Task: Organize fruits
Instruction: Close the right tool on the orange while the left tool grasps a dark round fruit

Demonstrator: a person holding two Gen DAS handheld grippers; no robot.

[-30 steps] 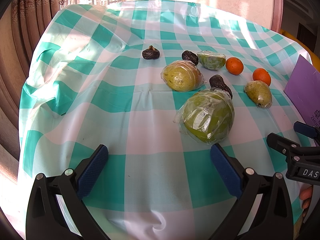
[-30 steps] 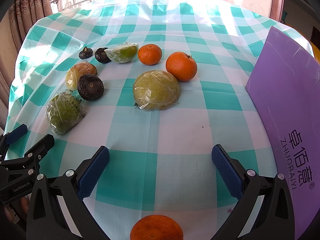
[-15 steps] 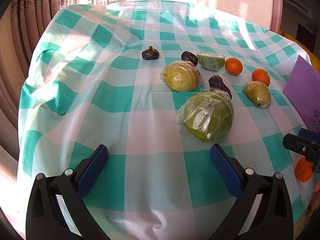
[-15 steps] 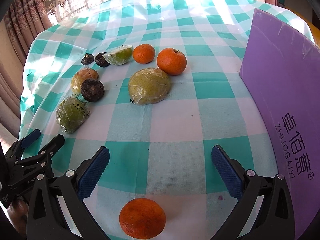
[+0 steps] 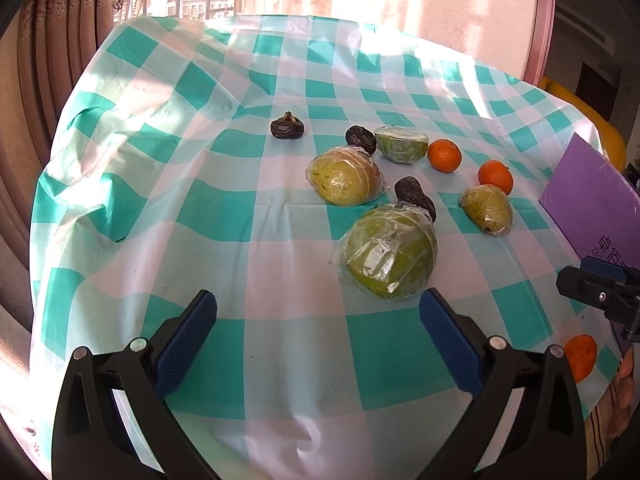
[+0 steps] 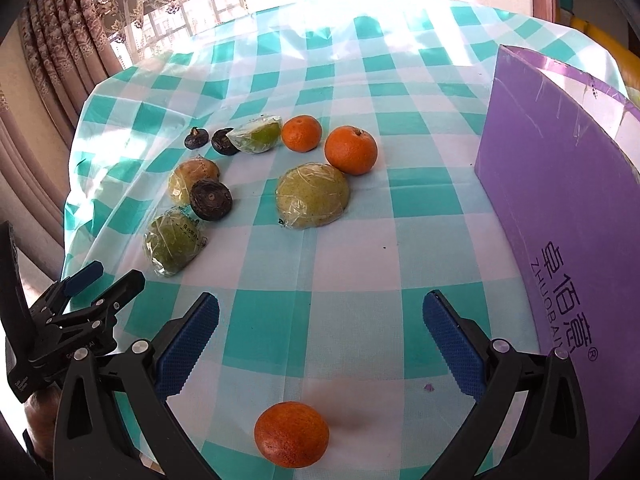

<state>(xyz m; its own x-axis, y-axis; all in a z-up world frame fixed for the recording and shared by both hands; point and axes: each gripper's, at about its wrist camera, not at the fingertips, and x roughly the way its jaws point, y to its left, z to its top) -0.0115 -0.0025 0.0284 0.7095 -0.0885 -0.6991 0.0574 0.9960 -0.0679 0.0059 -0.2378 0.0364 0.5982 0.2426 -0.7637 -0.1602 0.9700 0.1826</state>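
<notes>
Nearest the right gripper (image 6: 320, 332), between its wide-spread blue-padded fingers and low in the right wrist view, a lone orange (image 6: 291, 433) sits on the green-and-white checked tablecloth (image 6: 360, 264), untouched; the gripper holds nothing. Off to that camera's left, the left gripper (image 5: 318, 330) shows as black arms with a blue pad, its fingers likewise spread apart and empty, with a hand just visible beneath it.

Just ahead of the left gripper lies a large green fruit in plastic wrap (image 5: 388, 254), close to the right finger's tip but not between the pads. Touching its far side is a dark, wrinkled fruit (image 5: 414, 196). Beyond that sits a yellowish wrapped fruit (image 5: 344, 176), and to the right, apart from it, a smaller wrapped fruit (image 5: 486, 209).

Farther back, a second dark fruit (image 5: 361, 140) rests against a wrapped green half-fruit (image 5: 401, 144), with a small orange (image 5: 444, 155) just beside the half and a larger orange (image 5: 495, 176) near the smaller wrapped fruit. A third dark fruit (image 5: 287, 128) stands alone to the left, well apart from the cluster.

Along the right edge of the table stands a purple box (image 6: 560, 208) with printed lettering on its side. Behind the table hang curtains (image 6: 80, 32) before a bright window.
</notes>
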